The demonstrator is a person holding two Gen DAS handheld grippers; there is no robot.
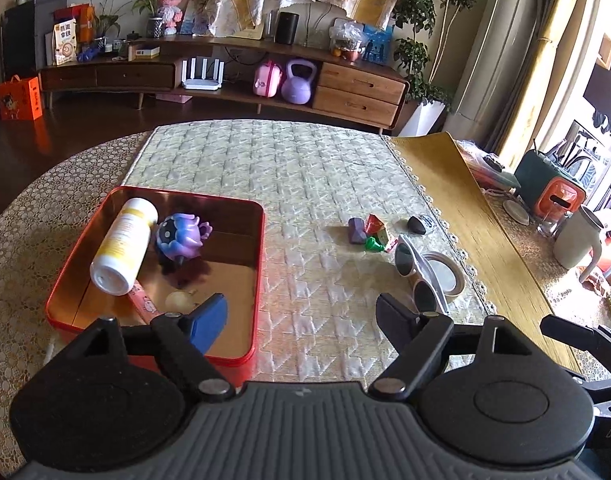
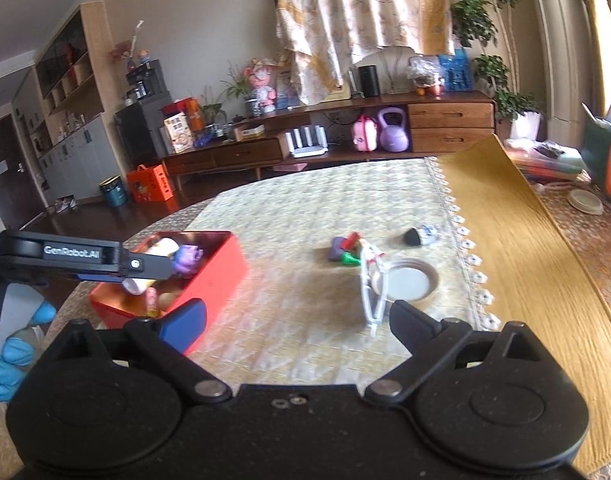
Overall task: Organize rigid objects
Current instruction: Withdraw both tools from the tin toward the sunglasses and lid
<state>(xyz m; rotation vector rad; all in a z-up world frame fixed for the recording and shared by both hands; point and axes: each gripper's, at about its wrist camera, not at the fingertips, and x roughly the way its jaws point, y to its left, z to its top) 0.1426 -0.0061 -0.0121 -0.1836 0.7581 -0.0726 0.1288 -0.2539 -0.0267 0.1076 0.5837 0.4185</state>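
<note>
A red tin tray (image 1: pixel 259 240) lies on the quilted cloth at the left. It holds a white bottle (image 1: pixel 123 246) on its side, a purple toy figure (image 1: pixel 181 236), a pink tube (image 1: pixel 143 304) and a pale ball (image 1: pixel 177 300). White sunglasses (image 1: pixel 417 276) lean on a tape roll (image 1: pixel 449 280), with small coloured toys (image 1: pixel 369 232) and a black-and-white piece (image 1: pixel 419 224) behind them. My left gripper (image 1: pixel 301 312) is open and empty beside the tray's near right corner. My right gripper (image 2: pixel 297 312) is open and empty, with the sunglasses (image 2: pixel 371 300) just past its right finger.
A yellow placemat (image 1: pixel 465 208) covers the table to the right. Beyond it stand a white mug (image 1: pixel 577 240) and a green-and-orange appliance (image 1: pixel 553 188). A blue-gloved hand (image 2: pixel 9 360) holds the left gripper (image 2: pixel 85 260) over the tray (image 2: pixel 213 276). A wooden sideboard lines the far wall.
</note>
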